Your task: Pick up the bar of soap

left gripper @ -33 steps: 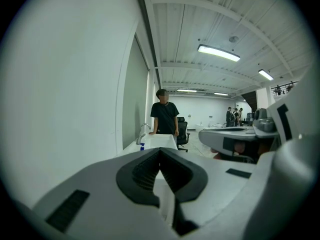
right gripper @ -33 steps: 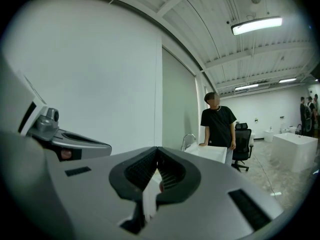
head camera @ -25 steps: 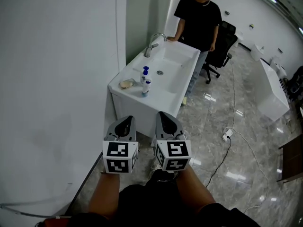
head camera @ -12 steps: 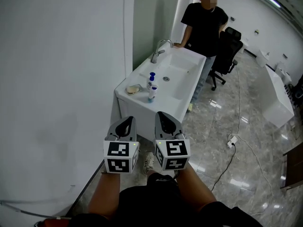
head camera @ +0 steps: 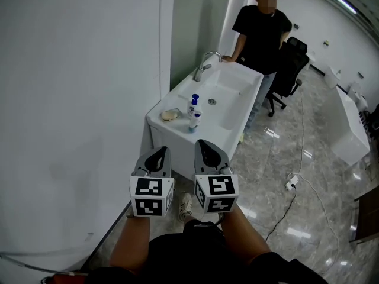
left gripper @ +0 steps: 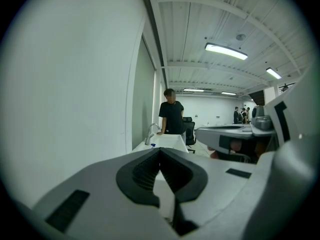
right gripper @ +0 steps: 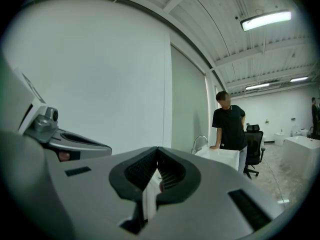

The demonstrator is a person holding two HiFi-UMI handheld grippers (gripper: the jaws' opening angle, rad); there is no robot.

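Pale tan soap [head camera: 170,115] lies on the white sink's [head camera: 183,139] near-left corner, beside two bottles [head camera: 193,112]. The left gripper [head camera: 157,152] and right gripper [head camera: 207,147] are clenched, empty (approach stage, I judge). Next: close in, open one.

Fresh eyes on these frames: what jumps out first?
The left gripper and right gripper are held side by side low in the head view, both shut and empty, well short of the white sink unit ahead by the wall. On its near corner lies the bar of soap beside two small bottles. A person in a black shirt stands at its far end.
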